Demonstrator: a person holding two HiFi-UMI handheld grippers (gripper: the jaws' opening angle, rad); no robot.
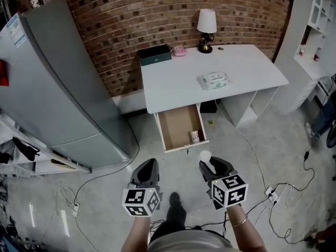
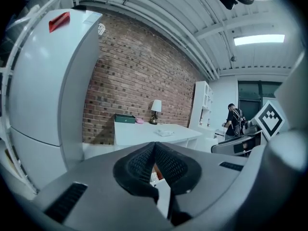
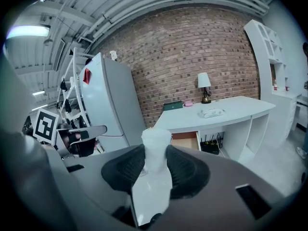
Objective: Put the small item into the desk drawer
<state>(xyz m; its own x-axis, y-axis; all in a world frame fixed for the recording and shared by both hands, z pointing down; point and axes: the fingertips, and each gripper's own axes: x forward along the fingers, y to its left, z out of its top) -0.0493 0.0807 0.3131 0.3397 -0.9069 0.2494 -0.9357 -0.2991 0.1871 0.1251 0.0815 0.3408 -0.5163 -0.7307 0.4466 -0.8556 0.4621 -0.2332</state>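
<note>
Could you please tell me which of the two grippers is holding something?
The right gripper: its fingers clamp a white item, whereas the left gripper has its fingers shut on nothing.

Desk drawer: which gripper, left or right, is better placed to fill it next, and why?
Right: the right gripper is clamped on the small white item; the left gripper is shut, empty; the drawer stands open.

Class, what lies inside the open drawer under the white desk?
A small pale item sits near the brown-floored drawer's front right corner. The white desk top covers its rear.
</note>
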